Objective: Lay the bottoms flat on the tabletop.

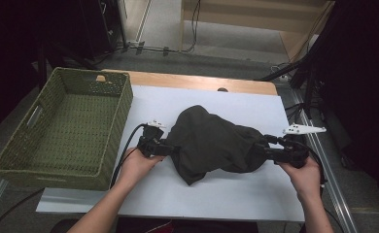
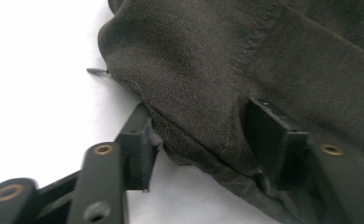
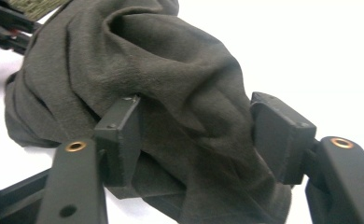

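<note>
Jaws, left: left gripper (image 1: pixel 164 146) at the garment's left edge, centre-left of the high view; in the left gripper view a fold of dark cloth lies between both pads, which look pressed onto it, so grasping the garment

Jaws, right: right gripper (image 1: pixel 264 149) at the garment's right end, centre-right of the high view; in the right gripper view a bunched fold sits between the pads, touching the left one, with a gap at the right one, so I judge it not yet clamped

Garment: dark olive-brown knitted garment (image 1: pixel 209 141), crumpled in a heap in the middle of the frame, lying on the white sheet (image 1: pixel 236 194) that covers the counter

Basket: green woven basket (image 1: pixel 112 131) at the left of the frame, nothing in it, near the garment but apart from it

Done, as I judge it: both grippers brought to opposite ends of the cloth, left end taken

Left to do: close the right jaws, then lift or spread the garment; folding it or putting it in the basket is not begun
</note>
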The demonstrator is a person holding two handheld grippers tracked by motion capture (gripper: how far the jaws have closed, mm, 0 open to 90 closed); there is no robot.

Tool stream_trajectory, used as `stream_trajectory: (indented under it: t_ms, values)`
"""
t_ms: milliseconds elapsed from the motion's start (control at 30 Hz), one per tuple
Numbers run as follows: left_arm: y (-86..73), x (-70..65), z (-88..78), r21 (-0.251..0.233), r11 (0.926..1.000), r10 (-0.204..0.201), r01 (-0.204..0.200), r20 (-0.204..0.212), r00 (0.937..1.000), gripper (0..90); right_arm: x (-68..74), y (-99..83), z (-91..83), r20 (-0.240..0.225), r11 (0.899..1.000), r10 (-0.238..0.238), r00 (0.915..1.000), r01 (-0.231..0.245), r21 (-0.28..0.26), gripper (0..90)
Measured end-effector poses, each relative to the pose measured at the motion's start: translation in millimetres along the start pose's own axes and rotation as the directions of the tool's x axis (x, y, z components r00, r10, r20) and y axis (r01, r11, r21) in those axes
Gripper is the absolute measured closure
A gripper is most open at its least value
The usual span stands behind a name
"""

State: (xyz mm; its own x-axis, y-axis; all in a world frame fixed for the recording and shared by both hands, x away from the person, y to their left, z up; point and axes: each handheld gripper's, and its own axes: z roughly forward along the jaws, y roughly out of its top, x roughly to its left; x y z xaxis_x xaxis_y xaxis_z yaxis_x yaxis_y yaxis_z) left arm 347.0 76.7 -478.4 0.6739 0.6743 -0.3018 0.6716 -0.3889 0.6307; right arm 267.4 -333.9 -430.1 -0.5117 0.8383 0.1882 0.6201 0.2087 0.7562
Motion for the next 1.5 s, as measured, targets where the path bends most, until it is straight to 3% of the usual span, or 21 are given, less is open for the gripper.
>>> stream_trajectory:
  t_ms: [100,200,367,500,633,767,867,1033,1133,1300,1500]
  values:
    - [0.5,3.6,1.5,0.002,0.9999,-0.017,0.017,0.044,0.9989,60.5,2.8,0.3,7.3,-0.004,1.0,-0.013,0.9999,0.013,0.008,30.4]
    - [2.7,8.4,0.7,0.01,0.9995,-0.032,0.031,0.082,0.9961,69.5,2.9,-2.4,21.3,-0.038,0.999,0.006,0.9992,-0.004,0.039,29.7]
    - [9.6,15.1,-5.6,0.008,0.9989,-0.046,0.045,0.083,0.9955,72.7,9.1,-6.8,42.3,-0.075,0.996,-0.002,0.9972,0.008,0.088,41.0]
    - [15.3,22.0,-14.7,-0.029,0.9974,-0.064,0.066,0.061,0.9961,73.4,16.0,-7.9,50.3,-0.079,0.993,0.0,0.9969,0.009,0.115,50.0]
    - [20.1,24.3,-22.3,-0.07,0.9959,-0.055,0.056,0.017,0.9984,73.6,26.2,-8.0,53.5,-0.109,0.991,-0.001,0.9941,0.015,0.13,69.3]
    - [25.0,23.9,-27.1,-0.092,0.995,-0.041,0.038,-0.032,0.9986,73.4,37.4,-5.9,52.2,-0.132,0.99,-0.018,0.991,0.036,0.138,78.4]
    - [28.3,25.7,-31.2,-0.105,0.9937,-0.042,0.038,-0.04,0.9983,73.3,45.9,-6.4,52.1,-0.151,0.986,-0.035,0.9879,0.059,0.158,80.4]
    - [31.4,30.5,-32.7,-0.124,0.9914,-0.052,0.044,-0.067,0.9964,72.0,61.3,-8.0,51.2,-0.197,0.981,-0.05,0.9792,0.085,0.173,81.6]
    - [30.1,30.5,-29.9,-0.094,0.9944,-0.055,0.047,-0.083,0.995,61.9,73.2,-10.5,49.5,-0.199,0.979,-0.071,0.9774,0.107,0.176,81.5]
    - [24.4,30.4,-30.8,-0.048,0.998,-0.043,0.04,-0.058,0.9974,46.4,88.1,-19.3,51.4,-0.223,0.969,-0.092,0.9704,0.139,0.204,81.5]
    - [19.5,32.6,-36.4,-0.056,0.997,-0.056,0.053,-0.04,0.9977,45.9,98.2,-28.6,60.6,-0.267,0.951,-0.107,0.9577,0.177,0.252,77.3]
